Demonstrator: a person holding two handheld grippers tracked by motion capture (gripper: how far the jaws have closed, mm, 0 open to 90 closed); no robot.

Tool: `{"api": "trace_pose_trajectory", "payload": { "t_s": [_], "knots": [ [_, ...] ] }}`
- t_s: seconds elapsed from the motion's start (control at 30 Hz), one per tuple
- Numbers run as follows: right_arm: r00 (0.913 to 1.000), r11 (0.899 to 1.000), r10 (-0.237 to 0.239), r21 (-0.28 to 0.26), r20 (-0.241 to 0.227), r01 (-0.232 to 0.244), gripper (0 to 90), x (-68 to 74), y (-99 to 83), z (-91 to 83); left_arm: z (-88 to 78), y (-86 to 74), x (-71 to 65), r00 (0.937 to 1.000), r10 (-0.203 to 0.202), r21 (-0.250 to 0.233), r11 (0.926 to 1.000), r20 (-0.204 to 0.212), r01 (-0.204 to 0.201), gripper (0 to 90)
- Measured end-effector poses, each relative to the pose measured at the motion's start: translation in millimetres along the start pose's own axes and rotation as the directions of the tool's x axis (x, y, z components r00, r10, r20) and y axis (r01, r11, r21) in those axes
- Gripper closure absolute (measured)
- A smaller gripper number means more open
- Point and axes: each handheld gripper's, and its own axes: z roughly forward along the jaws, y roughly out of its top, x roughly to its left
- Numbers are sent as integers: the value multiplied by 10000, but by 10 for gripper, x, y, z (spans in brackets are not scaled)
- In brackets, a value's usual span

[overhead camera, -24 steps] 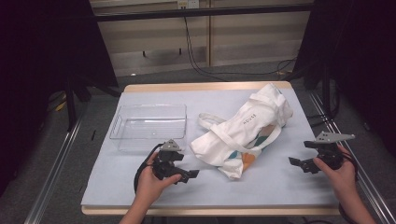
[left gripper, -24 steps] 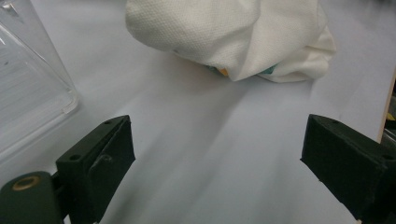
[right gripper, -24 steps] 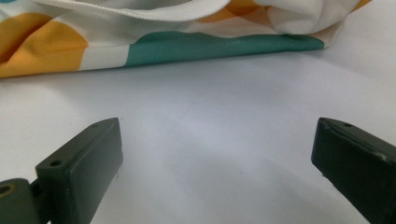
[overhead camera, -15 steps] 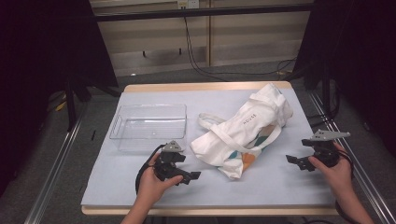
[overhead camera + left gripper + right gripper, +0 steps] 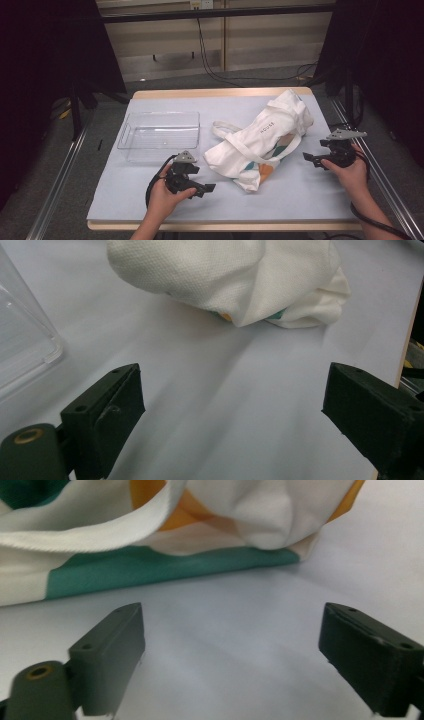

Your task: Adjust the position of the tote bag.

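Both grippers, the left gripper [image 5: 206, 188] at 7 o'clock and the right gripper [image 5: 309, 158] at 3 o'clock, have their 2 jaws spread wide and empty, flanking the white tote bag [image 5: 263, 137] lying mid-table, a clear plastic tray [image 5: 131, 131] at 10 o'clock.

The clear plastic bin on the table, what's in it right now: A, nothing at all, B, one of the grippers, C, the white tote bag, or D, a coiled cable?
A: the clear bin sits empty, with the tote bag lying on the table beside it.
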Motion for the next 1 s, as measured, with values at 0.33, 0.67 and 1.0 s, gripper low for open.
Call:
{"api": "trace_pose_trajectory", "payload": {
  "t_s": [0.33,0.67,1.0],
  "knots": [
    [9985,9993,-297,-204,460,307,322,-78,135,167,10,-10,12,10000,44,7,10000,-32,-44,94],
    [9958,9988,-377,-277,832,401,568,-122,230,305,20,-8,0,9999,164,88,9998,-45,-163,94],
    [9937,9980,-615,-72,934,624,680,-110,301,420,46,15,-35,9995,187,-34,9998,242,-186,154]
  ]
}}
